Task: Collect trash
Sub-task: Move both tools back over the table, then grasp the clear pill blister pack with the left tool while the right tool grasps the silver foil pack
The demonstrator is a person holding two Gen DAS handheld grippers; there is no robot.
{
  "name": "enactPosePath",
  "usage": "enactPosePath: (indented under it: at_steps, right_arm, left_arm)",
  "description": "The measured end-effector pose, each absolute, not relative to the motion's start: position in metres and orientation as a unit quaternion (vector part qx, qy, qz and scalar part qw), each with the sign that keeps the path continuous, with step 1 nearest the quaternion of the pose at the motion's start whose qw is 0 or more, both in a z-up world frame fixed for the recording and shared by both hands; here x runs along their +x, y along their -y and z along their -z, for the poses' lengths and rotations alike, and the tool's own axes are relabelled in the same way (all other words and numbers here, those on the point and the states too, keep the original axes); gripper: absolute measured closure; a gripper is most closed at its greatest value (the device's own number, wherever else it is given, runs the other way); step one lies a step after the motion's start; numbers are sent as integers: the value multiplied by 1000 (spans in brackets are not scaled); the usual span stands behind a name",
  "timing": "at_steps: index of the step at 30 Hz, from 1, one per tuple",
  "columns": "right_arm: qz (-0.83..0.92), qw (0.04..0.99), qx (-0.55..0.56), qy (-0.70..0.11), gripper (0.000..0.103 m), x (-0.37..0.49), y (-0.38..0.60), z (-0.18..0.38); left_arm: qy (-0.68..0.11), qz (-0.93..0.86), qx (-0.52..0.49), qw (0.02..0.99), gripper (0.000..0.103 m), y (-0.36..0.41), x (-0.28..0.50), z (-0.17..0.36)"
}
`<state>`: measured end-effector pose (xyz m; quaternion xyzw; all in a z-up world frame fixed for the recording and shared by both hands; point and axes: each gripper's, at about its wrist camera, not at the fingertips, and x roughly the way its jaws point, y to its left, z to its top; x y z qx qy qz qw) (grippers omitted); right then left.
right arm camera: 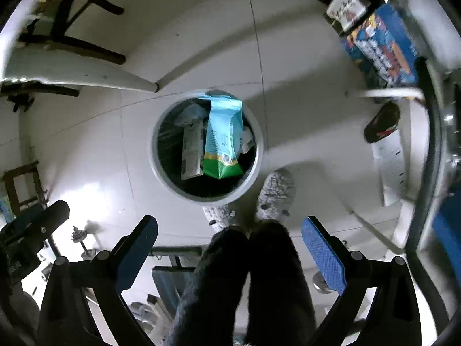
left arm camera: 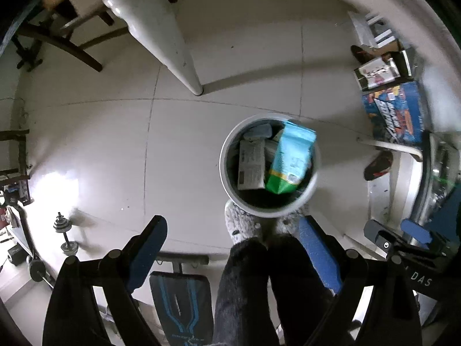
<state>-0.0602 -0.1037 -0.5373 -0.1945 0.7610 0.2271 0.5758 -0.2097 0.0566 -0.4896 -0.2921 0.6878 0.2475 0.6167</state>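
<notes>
Both grippers hang high over the floor, looking down. Left gripper [left arm camera: 233, 248] and right gripper [right arm camera: 230, 248]: fingers apart, nothing held. Blue-green bag [right arm camera: 223, 141] stands on end inside white bin [right arm camera: 260, 155], poking past the far rim, beside other wrappers.

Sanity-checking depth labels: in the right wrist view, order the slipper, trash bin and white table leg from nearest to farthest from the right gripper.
From the right gripper, which is open and empty:
1. Slipper, just ahead, slightly right of centre on the floor.
2. Trash bin, beyond the slipper, centre-left, with a blue-green bag sticking up in it.
3. White table leg, farthest, upper left, its foot past the bin's far rim.
</notes>
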Motion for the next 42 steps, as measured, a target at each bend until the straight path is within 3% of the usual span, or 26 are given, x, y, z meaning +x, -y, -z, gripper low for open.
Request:
enactPosePath:
  at_steps: [14,23,28,34,42]
  right_arm:
    - [-258,613,-151,-731,2,-63,95,325]
    - [-241,673,-77,-695,2,20,83,224]
    - [-187,711,-70,-674,2,111,98,209]
    - [-120,730,-60,-670,2,254,124,229]
    - [-78,721,-39,-687,2,417,128,262]
  left_arm:
    - [-646,-254,-258,672,10,-62,-207,313]
    - [-596,-277,-237,715,10,-91,-114,245]
    - [-593,-269,-239,721,10,-98,-24,239]
    - [-592,-265,-254,717,10,-103,117,237]
    - [-596,-237,-348,683,10,-122,297,264]
